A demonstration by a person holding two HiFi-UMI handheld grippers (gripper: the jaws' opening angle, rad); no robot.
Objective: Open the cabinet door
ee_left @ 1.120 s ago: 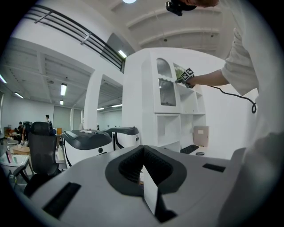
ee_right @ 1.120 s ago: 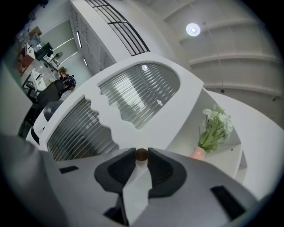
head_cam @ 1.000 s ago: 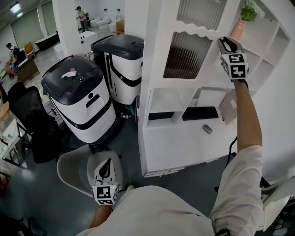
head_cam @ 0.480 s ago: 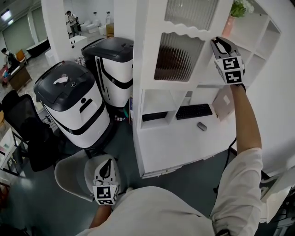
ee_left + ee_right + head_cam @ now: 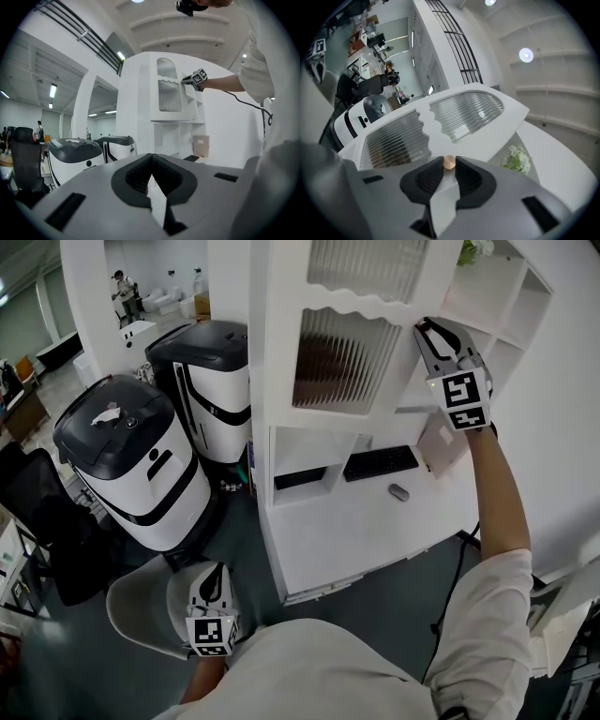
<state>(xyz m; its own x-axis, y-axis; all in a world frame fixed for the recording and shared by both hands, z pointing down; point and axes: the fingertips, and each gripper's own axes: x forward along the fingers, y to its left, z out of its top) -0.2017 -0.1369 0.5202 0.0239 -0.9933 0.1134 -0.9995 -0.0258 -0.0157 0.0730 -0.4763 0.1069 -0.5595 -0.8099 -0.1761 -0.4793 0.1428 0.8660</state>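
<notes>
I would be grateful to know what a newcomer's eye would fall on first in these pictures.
Most striking is the right gripper, raised to the ribbed-glass cabinet door at the upper right, its jaws closed on a small copper-coloured knob. On the floor to the left stand two large white-and-black machines. The left gripper hangs low at the bottom of the head view, jaws shut and empty.

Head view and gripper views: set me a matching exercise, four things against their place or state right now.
Things:
1 right gripper
2 left gripper
3 keyboard
4 plant

Places or states:
a lying on the desk
b on an upper shelf
c shut on the knob of the cabinet door
d shut, empty, low over the chair

Pairs: 1-c, 2-d, 3-a, 4-b
</notes>
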